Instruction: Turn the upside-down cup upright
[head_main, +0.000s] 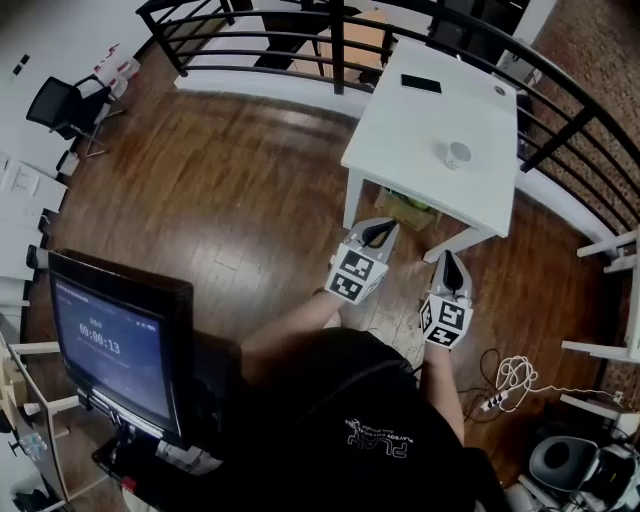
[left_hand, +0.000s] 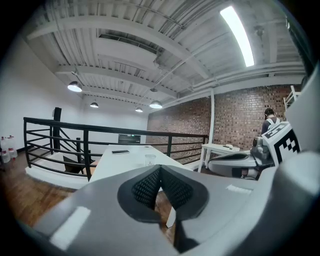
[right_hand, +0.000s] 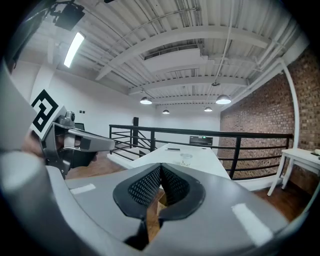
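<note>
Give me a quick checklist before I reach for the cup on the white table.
1. Cup in plain view on the white table: ok.
2. Cup rim up or down: cannot tell.
3. Left gripper empty: ok, jaws shut.
4. Right gripper empty: ok, jaws shut.
5. Grippers over the table: not ok, both short of its near edge.
6. Black phone clear of the cup: ok.
</note>
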